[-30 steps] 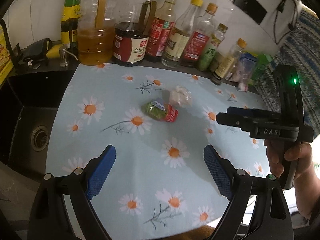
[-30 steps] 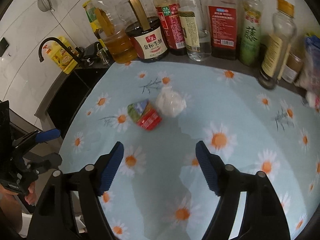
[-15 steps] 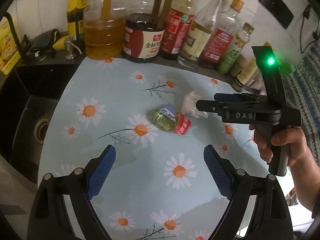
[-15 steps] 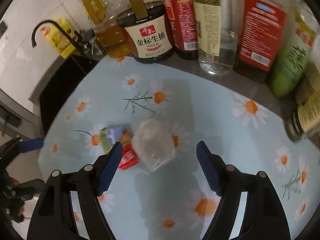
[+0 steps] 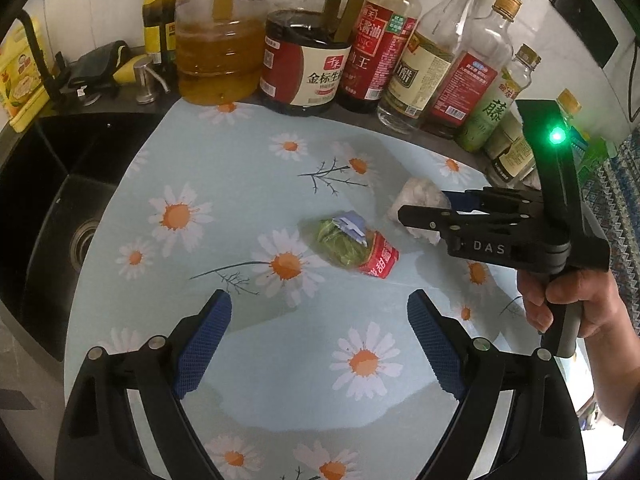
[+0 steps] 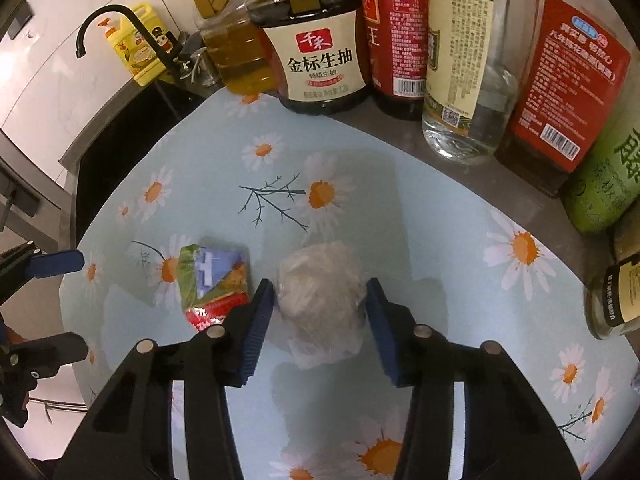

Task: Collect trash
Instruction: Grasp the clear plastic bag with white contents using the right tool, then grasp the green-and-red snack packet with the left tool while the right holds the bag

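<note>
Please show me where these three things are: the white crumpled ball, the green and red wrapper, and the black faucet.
white crumpled ball [image 6: 320, 288]: right wrist view, middle of the wad.
green and red wrapper [image 6: 212, 280]: right wrist view, centre of its top face.
black faucet [image 6: 116, 10]: right wrist view, top of the curved spout.

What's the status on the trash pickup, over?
Right gripper jaws just closing around the white wad, pads at its sides, firm grip unconfirmed. Left gripper open, empty, short of the wrapper. Nothing in the way.
</note>
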